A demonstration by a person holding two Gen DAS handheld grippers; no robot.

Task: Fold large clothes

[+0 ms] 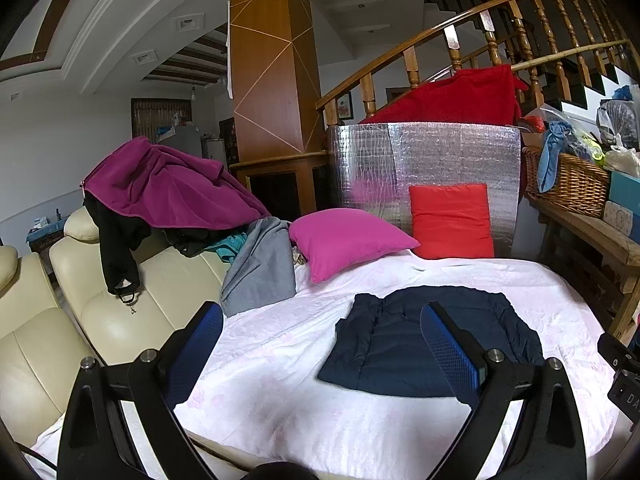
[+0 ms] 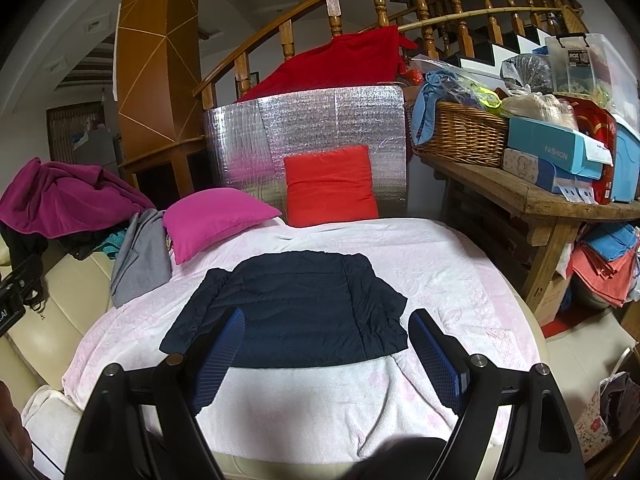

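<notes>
A navy quilted jacket (image 1: pixel 384 344) lies flat on the pale pink blanket (image 1: pixel 300 400), folded into a rough rectangle. In the right wrist view the jacket (image 2: pixel 296 308) lies straight ahead. My left gripper (image 1: pixel 322 322) is open and empty, held above the blanket to the jacket's left and nearer side. My right gripper (image 2: pixel 326 328) is open and empty, hovering over the jacket's near edge. A pile of clothes with a magenta fleece (image 1: pixel 168 184), a black garment (image 1: pixel 116 240) and a grey garment (image 1: pixel 260 268) lies on the cream sofa (image 1: pixel 132 300) at the left.
A pink pillow (image 1: pixel 344 240) and a red pillow (image 1: pixel 450 220) lean at the blanket's far end against a silver foil panel (image 1: pixel 440 156). A wooden bench (image 2: pixel 532 204) with a wicker basket (image 2: pixel 460 132) and boxes stands at the right. A wooden stair railing (image 1: pixel 460 40) rises behind.
</notes>
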